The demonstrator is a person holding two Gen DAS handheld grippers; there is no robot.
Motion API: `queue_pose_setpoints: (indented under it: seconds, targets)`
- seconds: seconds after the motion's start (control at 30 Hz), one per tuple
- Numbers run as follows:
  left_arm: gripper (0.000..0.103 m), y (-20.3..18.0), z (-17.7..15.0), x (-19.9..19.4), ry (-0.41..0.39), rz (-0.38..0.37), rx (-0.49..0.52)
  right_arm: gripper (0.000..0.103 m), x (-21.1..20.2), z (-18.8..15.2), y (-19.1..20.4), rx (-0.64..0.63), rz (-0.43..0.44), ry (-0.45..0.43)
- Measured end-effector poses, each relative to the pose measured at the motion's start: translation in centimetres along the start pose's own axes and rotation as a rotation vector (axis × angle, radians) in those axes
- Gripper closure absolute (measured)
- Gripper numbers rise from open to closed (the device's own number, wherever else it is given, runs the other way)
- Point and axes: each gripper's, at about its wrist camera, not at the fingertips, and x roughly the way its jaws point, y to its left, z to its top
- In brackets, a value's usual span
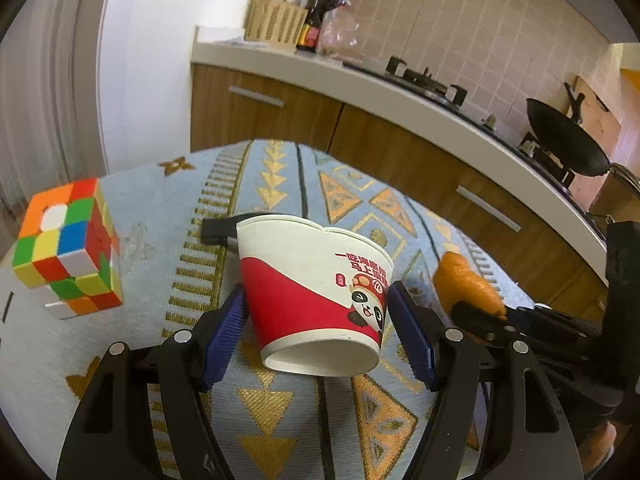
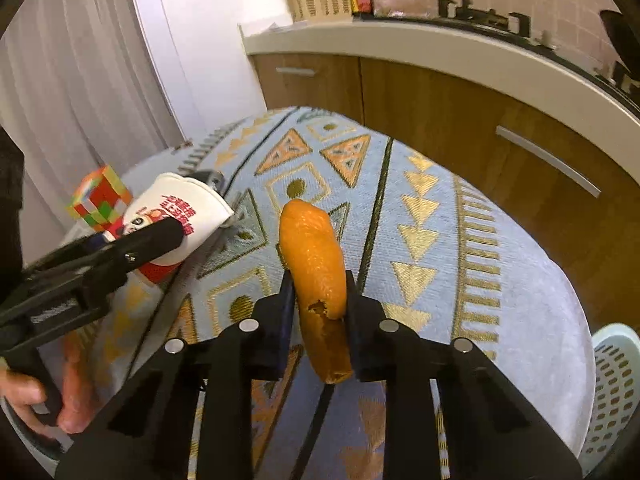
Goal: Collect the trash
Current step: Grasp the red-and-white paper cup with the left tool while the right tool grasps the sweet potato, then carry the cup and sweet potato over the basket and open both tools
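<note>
A red and white paper cup [image 1: 316, 292] with a panda print is tipped, its base toward the camera, between the blue pads of my left gripper [image 1: 316, 308], which is shut on it above the patterned tablecloth [image 1: 280, 184]. The cup also shows in the right wrist view [image 2: 180, 208]. My right gripper [image 2: 316, 292] is shut on an orange peel [image 2: 316, 256], held above the cloth. The peel also shows at the right of the left wrist view [image 1: 464, 284].
A colour cube [image 1: 68, 244] stands on the table at the left. A black clip-like object [image 1: 216, 230] lies behind the cup. A pale perforated basket [image 2: 612, 392] sits below the table's right edge. A kitchen counter [image 1: 400, 92] with a wok [image 1: 568, 140] runs behind.
</note>
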Motion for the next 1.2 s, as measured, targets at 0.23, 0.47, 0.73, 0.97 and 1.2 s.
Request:
queue_pose_setpoints:
  seconds: [0.23, 0.47, 0.73, 0.97, 1.2]
  targets:
    - [0.035, -1.9, 0.5, -1.9, -0.022, -0.066, 0.014, 0.084, -6.7, -0.6, -1.7, 0.02, -0.078, -0.098]
    - [0.035, -7.3, 1.0, -6.4, -0.088, -0.166, 0.086, 0.084, -14.8, -2.5, -6.2, 0.117, -0.198, -0.199]
    - [0.035, -16.0, 0.6, -9.0, -0.123, -0.279, 0.204, 0.084, -22.0, -5.9, -11.8, 0.247, -0.301, -0.262]
    - [0.034, -22.3, -1.2, -7.6, -0.067, -0.354, 0.268, 0.084, -24.2, -9.8, -17.0, 0.382, -0.394, -0.219]
    - [0.034, -27.5, -4.1, -4.0, 0.046, -0.397, 0.331, 0.084, -23.2, -14.4, -22.2, 0.533, -0.472, -0.09]
